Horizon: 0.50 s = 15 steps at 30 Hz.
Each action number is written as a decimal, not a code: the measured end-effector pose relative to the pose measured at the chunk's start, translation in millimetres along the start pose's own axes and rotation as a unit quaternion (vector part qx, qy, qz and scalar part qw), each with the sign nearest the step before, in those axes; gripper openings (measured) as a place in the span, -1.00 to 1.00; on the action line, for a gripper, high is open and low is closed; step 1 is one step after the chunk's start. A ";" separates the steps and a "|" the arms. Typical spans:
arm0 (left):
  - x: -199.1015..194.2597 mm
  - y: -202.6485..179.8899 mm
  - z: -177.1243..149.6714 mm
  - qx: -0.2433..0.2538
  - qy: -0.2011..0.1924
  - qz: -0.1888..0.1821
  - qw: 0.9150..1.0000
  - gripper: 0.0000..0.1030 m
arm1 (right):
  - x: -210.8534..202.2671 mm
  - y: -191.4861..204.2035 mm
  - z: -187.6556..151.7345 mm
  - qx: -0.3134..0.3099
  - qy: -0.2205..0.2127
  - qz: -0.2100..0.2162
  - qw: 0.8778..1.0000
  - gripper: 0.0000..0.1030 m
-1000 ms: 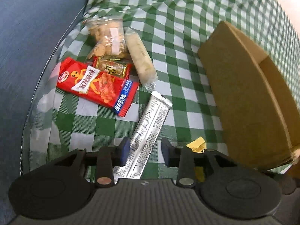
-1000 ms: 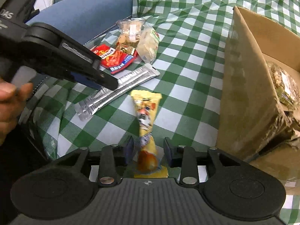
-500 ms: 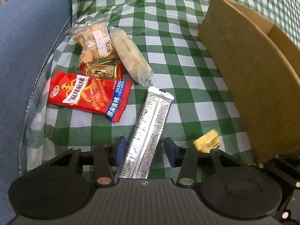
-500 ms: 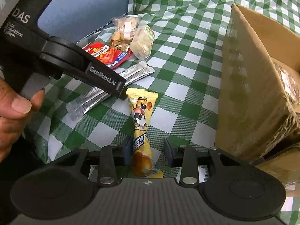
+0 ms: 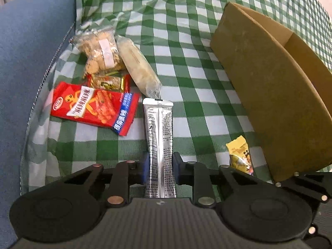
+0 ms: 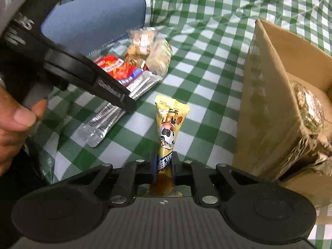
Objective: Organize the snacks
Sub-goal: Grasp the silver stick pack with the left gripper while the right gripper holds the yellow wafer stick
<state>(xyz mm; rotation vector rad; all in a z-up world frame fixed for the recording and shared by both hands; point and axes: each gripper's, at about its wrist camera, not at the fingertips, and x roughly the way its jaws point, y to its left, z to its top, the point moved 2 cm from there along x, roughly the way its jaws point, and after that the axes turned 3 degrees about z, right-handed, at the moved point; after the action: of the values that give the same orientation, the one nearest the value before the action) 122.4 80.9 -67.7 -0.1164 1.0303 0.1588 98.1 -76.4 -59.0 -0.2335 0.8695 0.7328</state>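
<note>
My left gripper (image 5: 159,167) is shut on a long silver snack packet (image 5: 158,137) that lies on the green checked cloth. My right gripper (image 6: 164,167) is shut on a yellow snack packet with a cartoon cow (image 6: 169,128); the yellow packet also shows in the left wrist view (image 5: 239,153). The left gripper's body (image 6: 83,70) and the silver packet (image 6: 103,120) show in the right wrist view. A cardboard box (image 6: 267,95) stands to the right with a clear bag of snacks (image 6: 309,108) inside.
A pile of snacks lies at the back left: a red packet (image 5: 93,108), a clear bag of biscuits (image 5: 99,51), a pale wrapped bar (image 5: 138,68) and a small red-ended packet (image 5: 108,82). A blue chair (image 5: 27,62) borders the table's left edge. The box wall (image 5: 267,91) is close on the right.
Both grippers have closed: the left onto the silver packet, the right onto the yellow packet. The silver packet now lies straight between the left fingers.
</note>
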 end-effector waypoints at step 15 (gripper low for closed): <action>9.3 -13.8 -3.0 0.046 0.015 0.020 0.999 -0.33 | 10.4 -0.8 -4.2 0.010 0.021 0.000 1.000 -0.66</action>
<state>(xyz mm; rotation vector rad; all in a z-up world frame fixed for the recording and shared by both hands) 127.1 67.6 -77.0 -0.0153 1.0680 0.1456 100.5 -73.8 -69.7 -0.2324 0.9168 0.7208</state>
